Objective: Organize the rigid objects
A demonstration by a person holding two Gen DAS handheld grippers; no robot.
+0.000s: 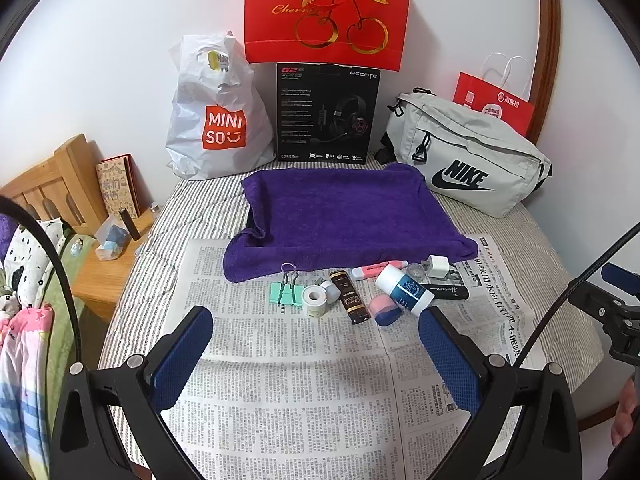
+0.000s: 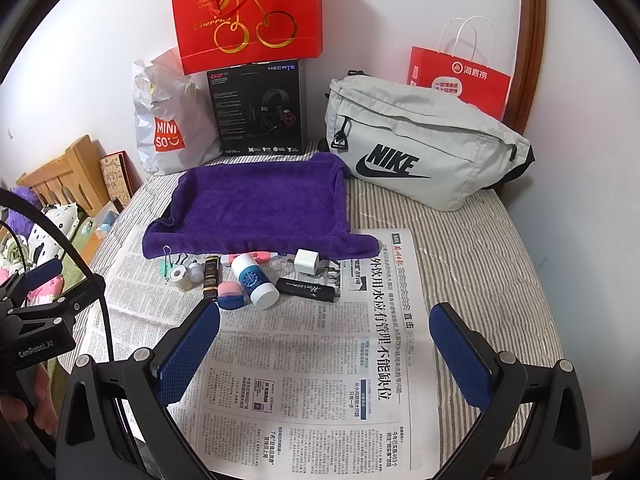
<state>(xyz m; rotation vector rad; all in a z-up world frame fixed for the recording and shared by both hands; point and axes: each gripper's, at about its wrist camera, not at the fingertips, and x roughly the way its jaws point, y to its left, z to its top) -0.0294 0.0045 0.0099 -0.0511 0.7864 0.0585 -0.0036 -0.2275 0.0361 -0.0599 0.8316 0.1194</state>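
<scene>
Several small items lie in a row on a newspaper (image 1: pixel 288 376) just in front of a purple towel (image 1: pixel 344 216): a green binder clip (image 1: pixel 286 290), a white tape roll (image 1: pixel 315 300), a dark brown tube (image 1: pixel 352 296), a pink and blue eraser (image 1: pixel 385 310), a white bottle with a blue label (image 1: pixel 405 289), a black stick (image 1: pixel 444 291), a pink highlighter (image 1: pixel 380 270) and a white charger (image 1: pixel 437 266). My left gripper (image 1: pixel 316 354) hovers open just short of them. My right gripper (image 2: pixel 325 344) is open too, nearer than the bottle (image 2: pixel 253 280) and stick (image 2: pixel 306 289).
Against the wall stand a MINISO bag (image 1: pixel 218 112), a black headset box (image 1: pixel 328 114), a red cherry bag (image 1: pixel 328 12), a grey NIKE pouch (image 1: pixel 468 156) and a small red bag (image 1: pixel 494 102). A wooden nightstand (image 1: pixel 100 268) sits left of the striped bed.
</scene>
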